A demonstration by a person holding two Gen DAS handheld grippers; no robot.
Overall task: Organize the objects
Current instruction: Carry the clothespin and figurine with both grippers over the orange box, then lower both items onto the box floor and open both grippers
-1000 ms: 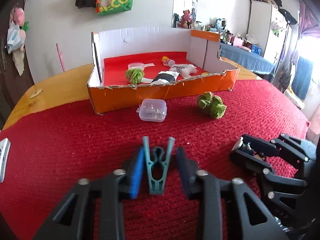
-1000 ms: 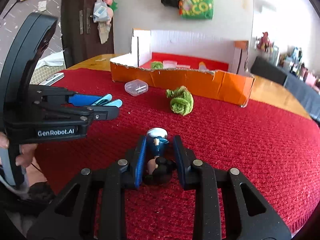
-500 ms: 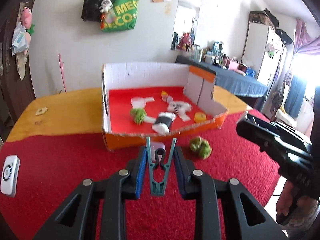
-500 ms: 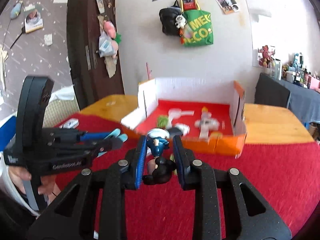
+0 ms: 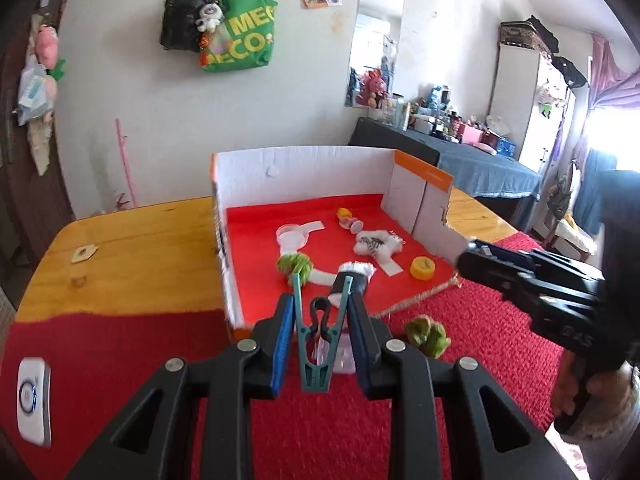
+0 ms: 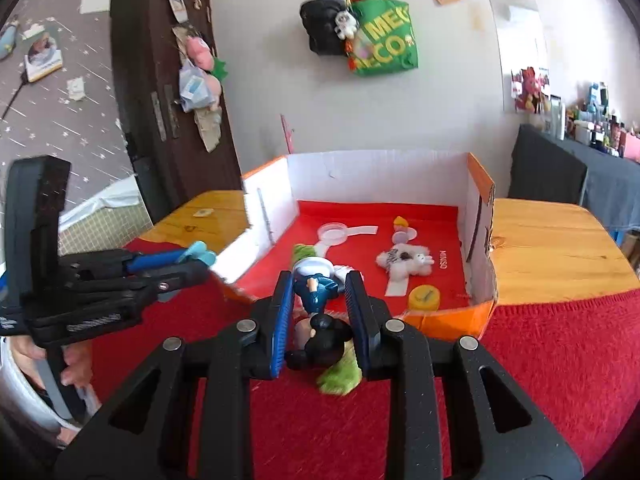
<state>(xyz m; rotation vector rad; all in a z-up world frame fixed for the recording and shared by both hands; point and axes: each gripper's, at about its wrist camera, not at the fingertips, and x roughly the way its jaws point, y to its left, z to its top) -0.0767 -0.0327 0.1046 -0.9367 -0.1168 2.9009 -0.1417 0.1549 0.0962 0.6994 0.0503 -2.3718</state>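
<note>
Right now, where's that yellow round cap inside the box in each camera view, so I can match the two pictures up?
Left wrist view: the yellow cap lies on the box's red floor near the front right corner, right of centre.
Right wrist view: the yellow cap sits by the orange front wall, right of centre, below the white plush toy.
Shared landmark: the green tote bag on the wall.

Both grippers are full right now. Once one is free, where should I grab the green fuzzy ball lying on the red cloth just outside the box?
Pinch the green fuzzy ball across its middle, coming from above. It is a soft, lumpy clump lying low on the red cloth close to the orange box front wall, so a level approach would probably snag the cloth or that wall.
</note>
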